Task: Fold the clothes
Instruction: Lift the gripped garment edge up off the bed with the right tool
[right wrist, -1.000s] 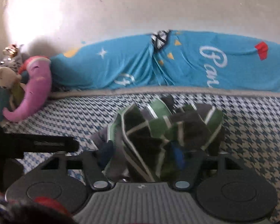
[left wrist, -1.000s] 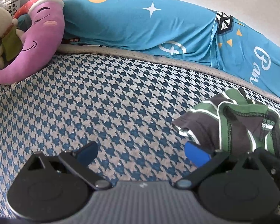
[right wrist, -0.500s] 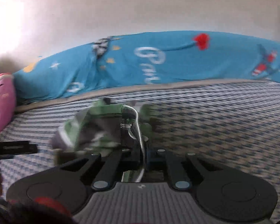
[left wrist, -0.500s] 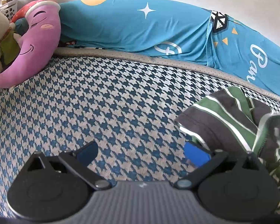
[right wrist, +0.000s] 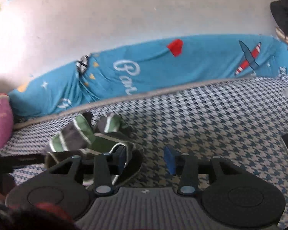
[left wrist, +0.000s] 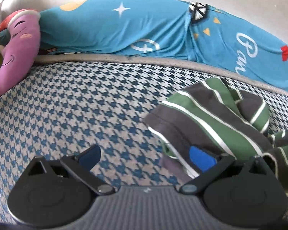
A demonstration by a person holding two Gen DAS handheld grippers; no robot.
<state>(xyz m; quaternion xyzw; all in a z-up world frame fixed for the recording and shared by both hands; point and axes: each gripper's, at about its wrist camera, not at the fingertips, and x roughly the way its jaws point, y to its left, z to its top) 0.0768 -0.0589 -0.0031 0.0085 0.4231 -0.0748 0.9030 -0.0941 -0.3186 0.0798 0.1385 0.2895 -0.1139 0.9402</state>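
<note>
Both my grippers are wide open right now and neither has a real hold on anything. The striped shirt point(left wrist: 217, 118) is a crumpled heap on the houndstooth bed cover point(left wrist: 86, 103), sitting toward the right of the left gripper point(left wrist: 146, 156) and at the left of the right gripper point(right wrist: 146, 158), not far from the blue bolster point(left wrist: 144, 25) along the wall.

My worry: the left finger point(right wrist: 121, 157) of the right gripper looks tucked into or against a loop of fabric, and in the left wrist view the shirt's hem lies right at the blue pad point(left wrist: 201, 158). If I pull away carelessly, the cloth could snag and drag into a worse ball. And if I clamp blindly, I'd probably pinch two layers, so the fold comes out lopsided.

Orientation is honestly hard to call. It's bunched, with no clear collar or sleeve I can pick out. The stripes in the left view run diagonally from upper left to lower right, so I'd guess the long axis goes roughly that way, but that's a guess.
</note>
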